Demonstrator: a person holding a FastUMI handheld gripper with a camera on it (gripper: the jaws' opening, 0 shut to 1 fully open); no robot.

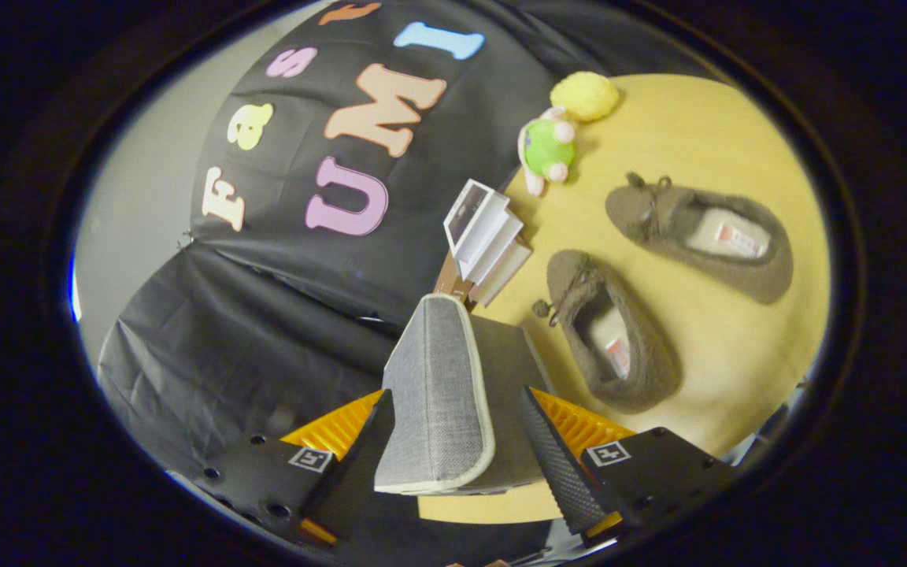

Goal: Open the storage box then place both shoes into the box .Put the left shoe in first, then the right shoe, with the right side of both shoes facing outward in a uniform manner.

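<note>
The storage box (501, 370) sits on the yellow table (721, 346) between the fingers of the gripper (457, 425), its grey fabric lid (438, 394) raised and pinched by both fingers. Beyond the box lie two brown shoes, the nearer shoe (607, 331) just beside it and the farther shoe (701, 232) apart, with a plush toy (552, 150) and small white boxes (485, 240) near the wall.

We record a staged recording booth: black cloth wall (280, 315) draped behind a yellow tabletop (697, 157). Household props laid out on it: two brown slippers (697, 232), grey fabric storage box (442, 394), plush toys (549, 150), small stack of books (485, 240) at the far edge.
</note>
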